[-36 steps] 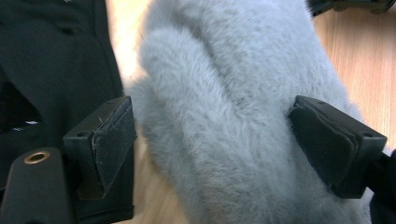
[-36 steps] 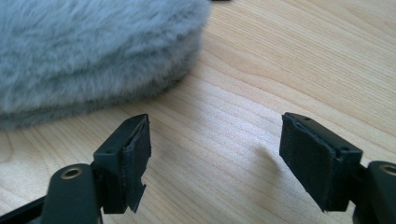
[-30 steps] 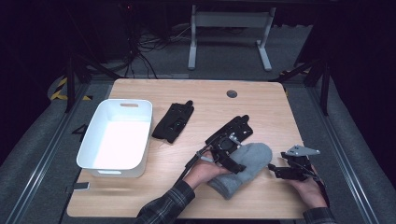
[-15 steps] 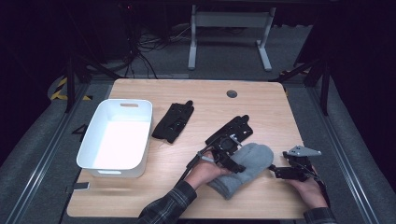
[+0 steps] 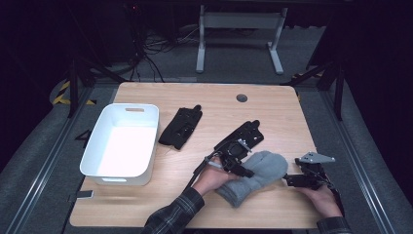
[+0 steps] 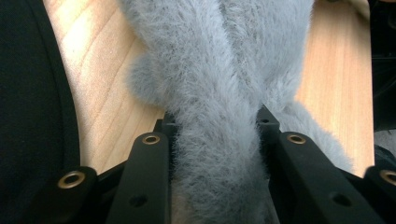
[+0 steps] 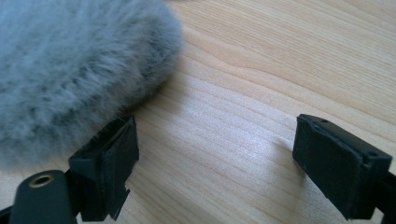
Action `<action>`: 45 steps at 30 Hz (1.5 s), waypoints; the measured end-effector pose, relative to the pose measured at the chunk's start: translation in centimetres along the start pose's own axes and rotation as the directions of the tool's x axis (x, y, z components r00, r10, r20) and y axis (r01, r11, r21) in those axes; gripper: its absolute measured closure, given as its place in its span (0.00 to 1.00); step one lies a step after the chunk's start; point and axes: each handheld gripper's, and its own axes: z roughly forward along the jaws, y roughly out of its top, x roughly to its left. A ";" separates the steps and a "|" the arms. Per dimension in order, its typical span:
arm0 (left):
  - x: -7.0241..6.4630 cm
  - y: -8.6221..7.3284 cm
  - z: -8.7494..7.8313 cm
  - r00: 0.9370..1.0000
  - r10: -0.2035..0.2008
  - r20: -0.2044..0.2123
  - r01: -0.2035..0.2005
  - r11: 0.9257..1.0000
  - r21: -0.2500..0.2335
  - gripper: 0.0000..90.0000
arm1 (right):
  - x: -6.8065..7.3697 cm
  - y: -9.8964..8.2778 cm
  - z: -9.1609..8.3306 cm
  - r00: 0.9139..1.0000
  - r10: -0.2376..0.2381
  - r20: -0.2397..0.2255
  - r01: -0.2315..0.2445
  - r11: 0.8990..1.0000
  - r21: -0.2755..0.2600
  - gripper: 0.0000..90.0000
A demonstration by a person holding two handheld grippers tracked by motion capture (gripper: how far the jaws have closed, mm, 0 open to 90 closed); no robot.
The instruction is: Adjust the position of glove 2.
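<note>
High view, grey mitten (image 5: pixel 253 178) lying diagonally, fingertips toward far right, left tool (image 6: pixel 215 140) just closed on it, right tool (image 7: pixel 212 168) wide open, empty.

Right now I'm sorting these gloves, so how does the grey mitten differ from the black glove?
The grey mitten is fluffy, bulky and bunched between the left gripper's pads, which have just been closing on it; the black glove is flat, slimmer and lies untouched beside the white bin. The mitten lies nearer the person, the glove farther back. Both rest on the wooden table.

On my table (image 5: pixel 146 204), the tub (image 5: pixel 100 168) sits left, a glove (image 5: pixel 181 127) beside it, the mitten (image 5: pixel 255 178) right.
</note>
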 end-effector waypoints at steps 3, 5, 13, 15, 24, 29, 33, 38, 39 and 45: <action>-0.4 0.2 -0.5 1.000 0.013 -0.006 -0.013 1.000 -0.003 0.77 | 0.0 0.0 0.0 1.000 0.001 0.000 -0.001 1.000 0.000 0.17; -0.6 0.3 -0.9 1.000 0.019 -0.006 -0.019 1.000 -0.013 0.77 | 0.0 0.0 0.0 1.000 0.000 0.000 0.000 1.000 0.000 0.17; -0.7 0.5 -4.3 1.000 0.014 -0.027 -0.016 0.997 -0.075 0.77 | 0.0 0.0 0.0 1.000 0.000 0.000 0.000 1.000 0.000 0.17; -0.7 0.5 -5.4 0.999 0.011 -0.037 -0.014 0.997 -0.082 0.77 | 0.0 0.0 0.0 1.000 0.000 0.000 0.000 1.000 0.000 0.17; -0.3 0.1 -10.0 0.997 -0.008 -0.077 -0.001 0.993 -0.120 0.76 | 0.0 0.0 0.0 1.000 0.000 0.000 0.000 1.000 0.000 0.17; 0.2 -0.4 -12.7 0.994 -0.027 -0.105 0.012 0.990 -0.139 0.76 | 0.0 0.0 0.0 1.000 0.000 0.000 0.000 1.000 0.000 0.17; 0.7 -1.0 -15.0 0.990 -0.045 -0.133 0.024 0.987 -0.157 0.76 | 0.0 0.0 0.0 1.000 0.000 0.000 0.000 1.000 0.000 0.17; 1.3 -2.1 -18.0 0.983 -0.076 -0.168 0.045 0.983 -0.178 0.76 | 0.0 0.0 0.0 1.000 0.000 0.000 0.000 1.000 0.000 0.17; 1.4 -2.4 -18.7 0.981 -0.079 -0.175 0.047 0.982 -0.180 0.76 | 0.0 0.0 0.0 1.000 0.000 0.000 0.000 1.000 0.000 0.17; 1.9 -4.3 -22.9 0.965 -0.126 -0.231 0.077 0.975 -0.211 0.76 | 0.0 0.0 0.0 1.000 0.001 0.000 -0.001 1.000 0.000 0.16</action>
